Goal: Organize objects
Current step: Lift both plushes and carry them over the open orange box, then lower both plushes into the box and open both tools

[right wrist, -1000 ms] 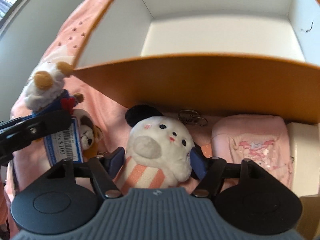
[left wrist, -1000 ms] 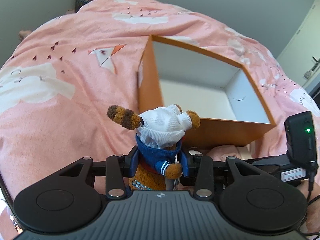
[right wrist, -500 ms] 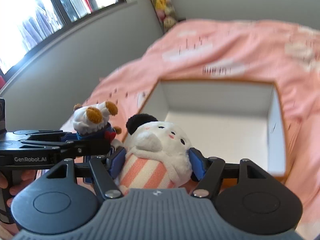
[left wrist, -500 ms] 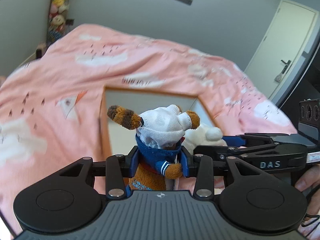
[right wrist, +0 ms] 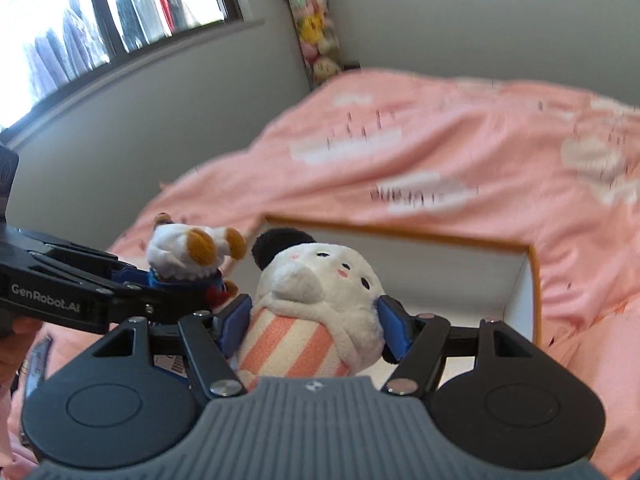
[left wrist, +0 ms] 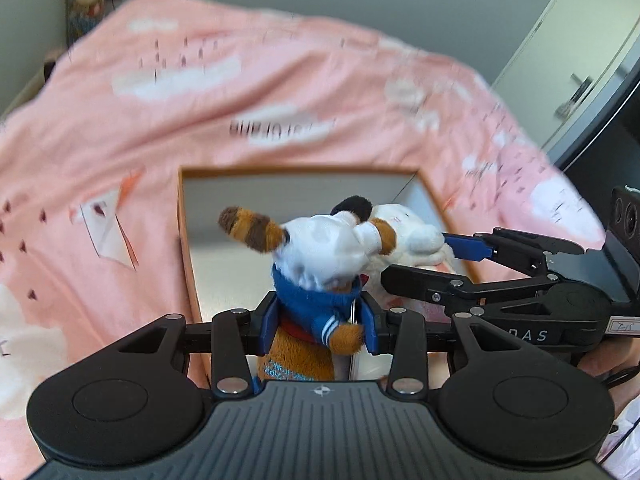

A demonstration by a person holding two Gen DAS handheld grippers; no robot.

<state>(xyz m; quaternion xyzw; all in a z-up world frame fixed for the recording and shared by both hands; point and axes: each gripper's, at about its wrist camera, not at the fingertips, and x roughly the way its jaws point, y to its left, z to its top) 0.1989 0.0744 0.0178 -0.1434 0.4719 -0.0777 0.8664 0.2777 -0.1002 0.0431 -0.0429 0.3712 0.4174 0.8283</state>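
Pink quilted bedspread with white cloud prints [left wrist: 280, 92] fills most of both views, blurred. Grey wall behind it; window [right wrist: 100, 20] far left in my right wrist view, white door with a handle [left wrist: 580, 60] far right in my left wrist view. A clear tube stacked with small plush toys [right wrist: 316, 36] stands in the far corner.

Open cardboard box, orange outside and white inside [left wrist: 188, 248], sits on the bedspread, mouth up. Nothing visible on the stretch of its floor I can see; the toys and grippers hide the rest.

My right gripper [right wrist: 314, 320] has its blue pads pinched on the sides of a white round plush with a black ear, pink cheeks and an orange-and-white striped body [right wrist: 316, 296]. The plush is upright, facing away from the camera, held in the air in front of the box's near edge; in the left wrist view it lines up over the box's right half [left wrist: 408, 232].

My left gripper [left wrist: 318, 322] is clamped on a brown plush animal with a striped tail, white cap and blue jacket [left wrist: 316, 264], pads on the jacket. It's held in the air at the near side of the box, just left of the white plush; whether the two toys touch I can't tell.

A white tag with print hangs under the brown plush.
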